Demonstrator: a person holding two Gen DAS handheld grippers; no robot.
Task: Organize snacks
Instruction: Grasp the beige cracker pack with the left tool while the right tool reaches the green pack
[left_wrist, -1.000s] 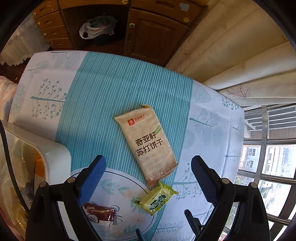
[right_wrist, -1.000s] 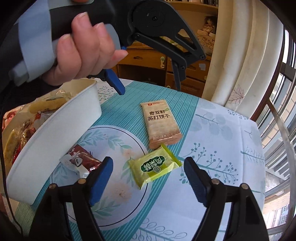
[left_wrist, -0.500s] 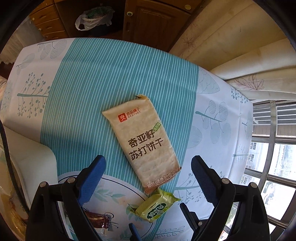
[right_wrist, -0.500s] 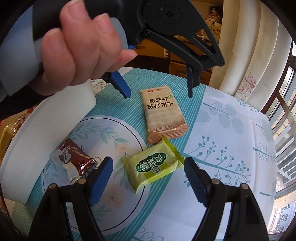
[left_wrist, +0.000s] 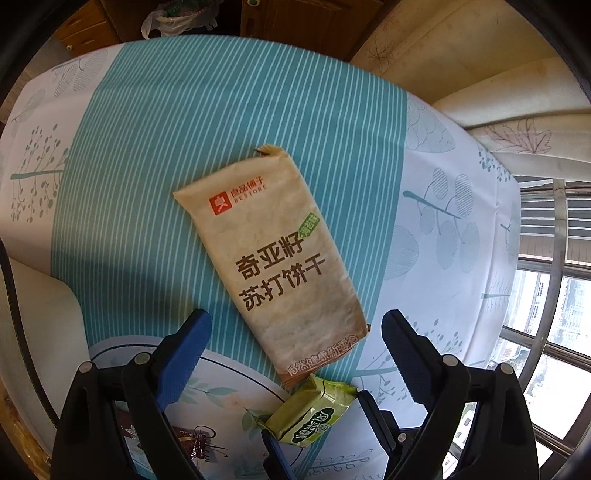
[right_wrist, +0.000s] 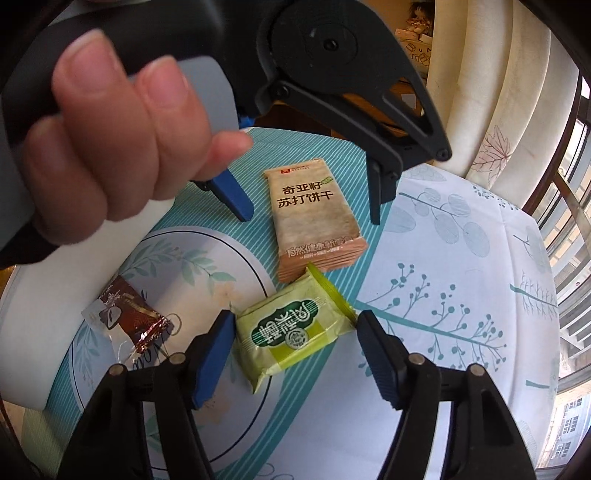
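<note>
- On the tabletop (right_wrist: 443, 295), over its teal-striped cloth, three wrapped snacks lie close together: a long beige cracker pack (left_wrist: 273, 258), a small green packet (right_wrist: 291, 328) touching the pack's near end, and a brown candy (right_wrist: 129, 314) off to one side by a white bin (right_wrist: 33, 332).
- The right gripper (right_wrist: 295, 332) straddles the green packet; its fingers have just been closing, one blue pad (right_wrist: 212, 354) just beside the packet's edge and the other at its far corner. From here I'd say they are not yet pressing.
- The left gripper (left_wrist: 291, 339) hangs over the cracker pack's near end with its fingers spread wide, nothing between them touching.
- A hand (right_wrist: 110, 140) grips the left tool's handle, filling much of the right camera's view.
- The green packet looks light and puffy, its film slick, so a pinch across the plump middle should hold better than one on the thin crimped seam.
- The cracker pack seems stiffer but brittle inside; taking it across its narrow width, gently, would likely spare the crackers.
- The candy's twisted ends are flimsy; its body is the surer hold.
</note>
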